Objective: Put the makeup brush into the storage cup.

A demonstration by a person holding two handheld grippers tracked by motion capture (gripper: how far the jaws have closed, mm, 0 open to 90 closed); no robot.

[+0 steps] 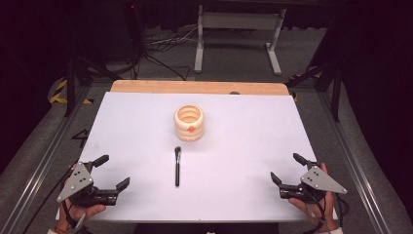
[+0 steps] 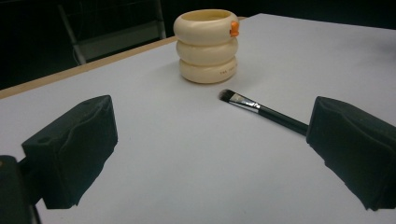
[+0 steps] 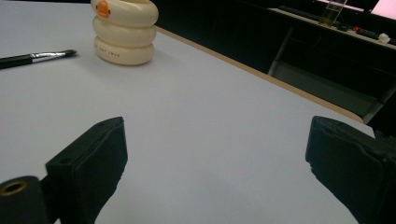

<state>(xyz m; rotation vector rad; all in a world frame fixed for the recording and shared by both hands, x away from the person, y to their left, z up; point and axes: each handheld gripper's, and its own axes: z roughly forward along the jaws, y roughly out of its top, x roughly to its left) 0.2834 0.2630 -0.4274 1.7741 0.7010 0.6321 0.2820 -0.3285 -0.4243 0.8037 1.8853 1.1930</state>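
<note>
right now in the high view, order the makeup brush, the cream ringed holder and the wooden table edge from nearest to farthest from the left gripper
Measured from the left gripper, at the table's near left corner:
1. Makeup brush, lying flat at the table's middle, bristles pointing away from the person.
2. Cream ringed holder, upright just beyond the brush's bristle end.
3. Wooden table edge, the bare strip along the far side.

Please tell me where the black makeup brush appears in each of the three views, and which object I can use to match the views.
High view: the makeup brush lies at the centre of the white table, bristles toward the far side.
Left gripper view: the brush is right of centre, handle running behind the right jaw.
Right gripper view: the brush is at the upper left edge.
Shared landmark: the cream ringed holder stands just beyond the bristles.
</note>
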